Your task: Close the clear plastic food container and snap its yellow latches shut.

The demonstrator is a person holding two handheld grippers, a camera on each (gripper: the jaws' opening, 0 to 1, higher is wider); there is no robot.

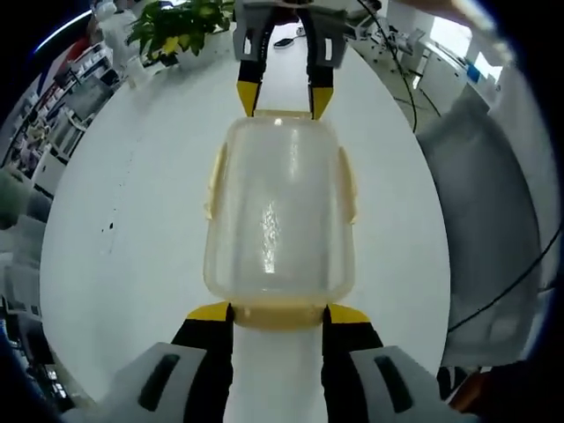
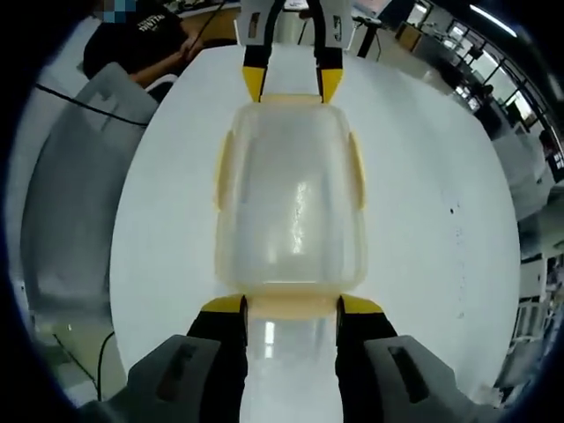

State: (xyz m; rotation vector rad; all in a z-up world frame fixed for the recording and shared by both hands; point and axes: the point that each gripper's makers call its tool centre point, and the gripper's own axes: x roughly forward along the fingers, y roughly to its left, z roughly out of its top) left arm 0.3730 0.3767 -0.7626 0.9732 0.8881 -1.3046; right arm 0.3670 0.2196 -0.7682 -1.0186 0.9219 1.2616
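Observation:
The clear plastic container (image 1: 278, 216) (image 2: 291, 194) lies lengthwise on the white round table (image 1: 132, 220) (image 2: 441, 220) with its lid on. Yellow latches (image 1: 214, 181) (image 2: 357, 167) run along both long sides. My left gripper (image 1: 278, 313) stands open at one short end, its yellow tips flanking the end latch (image 1: 278, 315). My right gripper (image 2: 293, 306) stands open at the opposite end, around the other end latch (image 2: 291, 304). Each gripper shows at the top of the other's view: the right gripper (image 1: 280, 92) and the left gripper (image 2: 293, 84). Whether the latches are snapped down I cannot tell.
A grey chair (image 1: 480, 220) (image 2: 75, 176) stands against the table's edge with black cables across it. A potted plant (image 1: 181, 26) sits at the far edge. A person in a dark shirt (image 2: 145, 40) sits beyond the table.

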